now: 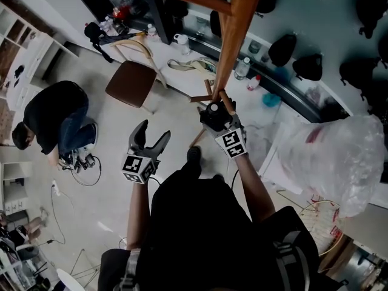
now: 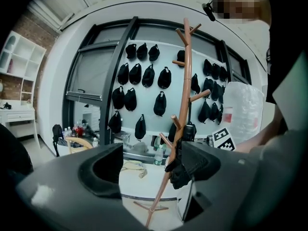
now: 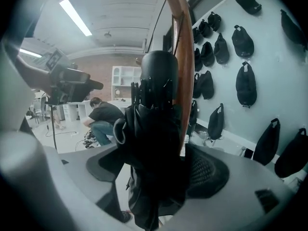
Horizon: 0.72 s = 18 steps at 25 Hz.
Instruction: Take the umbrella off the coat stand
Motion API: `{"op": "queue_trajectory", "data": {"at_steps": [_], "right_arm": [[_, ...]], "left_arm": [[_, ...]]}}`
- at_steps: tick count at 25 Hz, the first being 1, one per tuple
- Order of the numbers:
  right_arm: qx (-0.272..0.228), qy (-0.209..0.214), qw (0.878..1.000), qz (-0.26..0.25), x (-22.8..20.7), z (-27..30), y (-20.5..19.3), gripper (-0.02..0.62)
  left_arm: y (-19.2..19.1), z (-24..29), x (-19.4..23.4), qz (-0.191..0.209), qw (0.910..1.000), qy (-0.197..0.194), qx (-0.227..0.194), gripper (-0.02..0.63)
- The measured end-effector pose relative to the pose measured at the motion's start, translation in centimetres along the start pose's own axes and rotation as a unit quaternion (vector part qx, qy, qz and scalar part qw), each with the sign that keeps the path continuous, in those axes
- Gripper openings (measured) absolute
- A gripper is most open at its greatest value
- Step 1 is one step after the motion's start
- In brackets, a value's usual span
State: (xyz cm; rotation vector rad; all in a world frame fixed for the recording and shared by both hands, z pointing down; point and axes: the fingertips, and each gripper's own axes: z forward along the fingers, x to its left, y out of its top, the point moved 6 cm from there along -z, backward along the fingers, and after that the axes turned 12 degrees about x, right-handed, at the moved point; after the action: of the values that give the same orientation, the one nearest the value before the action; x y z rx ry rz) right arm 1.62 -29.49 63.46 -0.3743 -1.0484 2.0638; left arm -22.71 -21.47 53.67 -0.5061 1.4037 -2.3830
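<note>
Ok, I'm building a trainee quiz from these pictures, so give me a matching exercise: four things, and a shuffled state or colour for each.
1 umbrella
2 left gripper
3 coat stand
4 chair

a open, empty
b wooden pole with pegs
c black, held by the right gripper
d brown seat

Pairs: 1-c, 2-a, 3-b, 4-d

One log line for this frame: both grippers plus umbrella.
left gripper: open, empty | right gripper: shut on umbrella | umbrella: beside coat stand pole
</note>
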Motion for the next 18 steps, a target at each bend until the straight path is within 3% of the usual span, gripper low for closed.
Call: {"op": "queue_trajectory", "data": {"at_steps": [13, 18], "right_arm": [[0.012, -0.014, 1.0, 0.011, -0.3, 1.6, -0.1, 0.336], [0.026, -0.01, 1.0, 0.004, -0.4, 1.0, -0.4, 0.258]], "left_arm": [[0.0, 1.2, 1.8, -0.001, 0.9999, -0.01, 0.008, 0.377], [0.3, 2.0, 1.7, -0.001, 0.9998, -0.019, 0.007, 0.374]]}}
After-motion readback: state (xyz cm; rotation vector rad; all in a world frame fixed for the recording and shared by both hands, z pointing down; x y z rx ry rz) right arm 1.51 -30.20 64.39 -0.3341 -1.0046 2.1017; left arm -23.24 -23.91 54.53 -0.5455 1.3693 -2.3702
